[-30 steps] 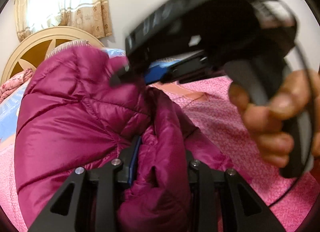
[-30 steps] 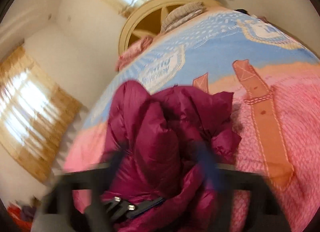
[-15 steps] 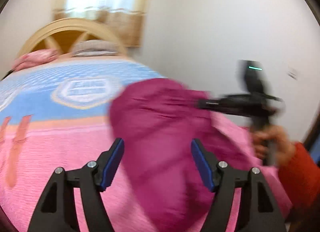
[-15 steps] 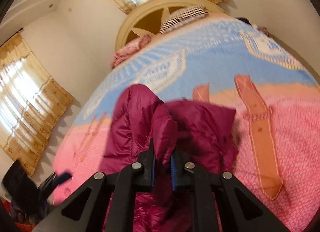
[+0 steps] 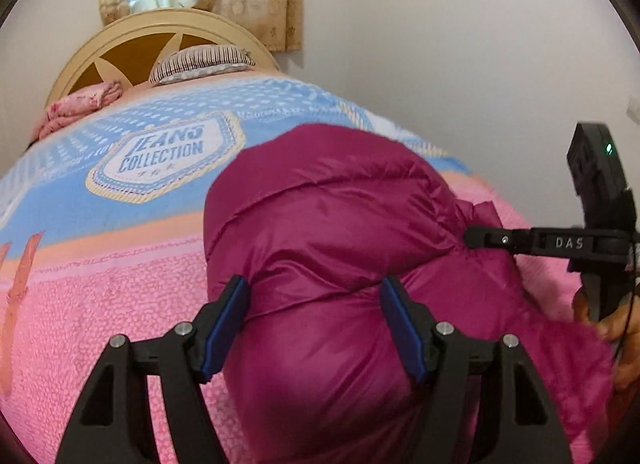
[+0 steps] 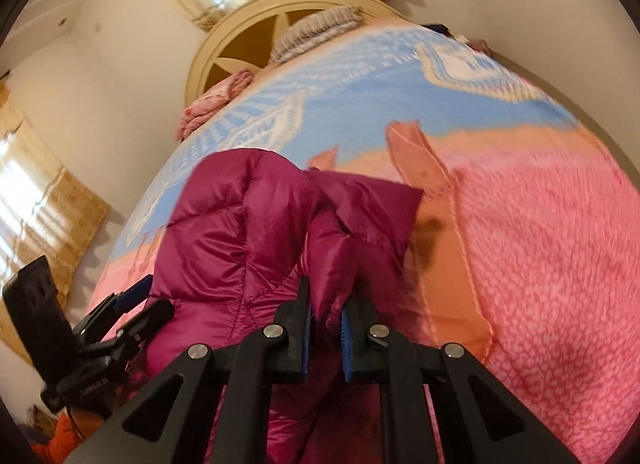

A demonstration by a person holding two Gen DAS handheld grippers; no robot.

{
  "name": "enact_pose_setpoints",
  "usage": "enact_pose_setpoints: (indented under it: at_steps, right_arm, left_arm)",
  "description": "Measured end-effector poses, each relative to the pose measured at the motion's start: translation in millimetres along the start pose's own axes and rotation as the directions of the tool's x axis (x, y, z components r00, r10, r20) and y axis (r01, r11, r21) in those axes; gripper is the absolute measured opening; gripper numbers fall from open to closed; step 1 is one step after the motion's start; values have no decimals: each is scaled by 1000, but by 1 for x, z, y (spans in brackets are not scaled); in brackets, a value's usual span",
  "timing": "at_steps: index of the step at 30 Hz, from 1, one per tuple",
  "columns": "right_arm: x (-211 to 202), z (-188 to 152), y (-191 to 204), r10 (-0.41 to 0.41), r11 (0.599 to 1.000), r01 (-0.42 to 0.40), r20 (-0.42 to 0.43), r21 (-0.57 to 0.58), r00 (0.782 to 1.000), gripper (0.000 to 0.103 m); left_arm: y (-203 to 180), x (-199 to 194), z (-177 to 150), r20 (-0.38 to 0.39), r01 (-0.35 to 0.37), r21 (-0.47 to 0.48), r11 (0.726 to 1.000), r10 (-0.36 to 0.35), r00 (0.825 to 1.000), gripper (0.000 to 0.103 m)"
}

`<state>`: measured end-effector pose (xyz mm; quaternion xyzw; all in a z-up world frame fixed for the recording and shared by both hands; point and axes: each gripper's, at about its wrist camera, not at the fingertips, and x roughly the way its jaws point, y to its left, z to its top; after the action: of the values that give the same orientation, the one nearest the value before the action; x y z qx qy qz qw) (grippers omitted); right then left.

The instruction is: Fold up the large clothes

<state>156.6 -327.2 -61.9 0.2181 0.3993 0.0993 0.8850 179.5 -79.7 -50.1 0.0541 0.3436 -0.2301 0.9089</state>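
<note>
My right gripper (image 6: pixel 325 314) is clamped on the puffy jacket (image 5: pixel 340 223) lying on the bed (image 5: pixel 100 304), my left gripper (image 5: pixel 314 324) has just opened, so the slippery fold may spring apart.

We see the jacket (image 5: pixel 336 223) bunched on the bed (image 5: pixel 100 304) near its foot, pillows (image 5: pixel 200 63) against the headboard (image 5: pixel 132 29) behind.

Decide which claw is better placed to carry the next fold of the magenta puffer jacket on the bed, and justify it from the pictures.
Probably the right claw: it is shut on a fold of the jacket. The left claw is open, its blue pads clear of the fabric, so it would have to regrip first.
</note>
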Motion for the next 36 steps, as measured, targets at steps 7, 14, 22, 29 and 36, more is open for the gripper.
enact_pose_setpoints:
  at_steps: [7,14,22,29,36]
  right_arm:
    - [31,-15,-25,13,998,-12,-14,63,1000,11]
    - [34,-17,-22,-22,999,21,5,43,1000,10]
    - [-20,-11,-15,-144,984,136,64,117,987,18]
    - [-42,24,36,-151,985,139,121,102,981,18]
    - [41,13,14,-244,961,240,11,141,970,17]
  left_arm:
    - [-14,15,-5,-30,-80,75,994,82,996,74]
    - [-21,24,-12,-32,-126,95,988,129,991,75]
    - [-23,23,-14,-31,-144,117,983,148,988,75]
    - [-27,26,-14,-30,-181,131,975,186,982,76]
    - [-23,24,-12,-43,-159,114,981,165,985,76]
